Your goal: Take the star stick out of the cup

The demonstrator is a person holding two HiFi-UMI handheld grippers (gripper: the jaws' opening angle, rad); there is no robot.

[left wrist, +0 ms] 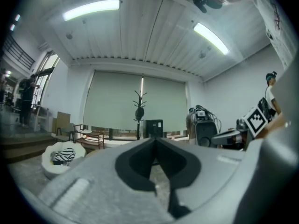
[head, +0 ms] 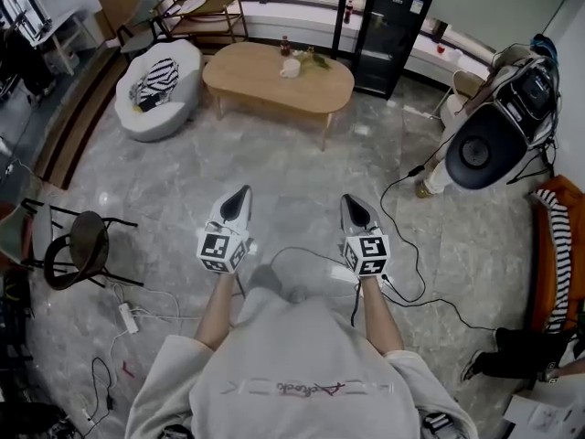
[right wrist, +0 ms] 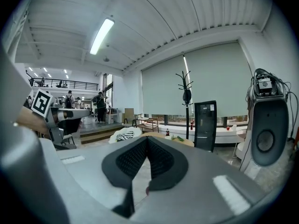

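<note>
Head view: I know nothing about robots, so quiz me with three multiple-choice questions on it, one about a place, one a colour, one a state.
1. Where is the wooden table?
A) under the grippers
B) far ahead across the floor
C) behind the person

2. The cushion on the white armchair is:
A) plain red
B) green
C) black-and-white striped

3. The left gripper and right gripper are:
A) shut, empty
B) wide open
C) clamped on a cup

Answers: 1 B, bare floor lies between it and the grippers; 2 C, its stripes show plainly; 3 A, each gripper's jaws meet with nothing between them.
</note>
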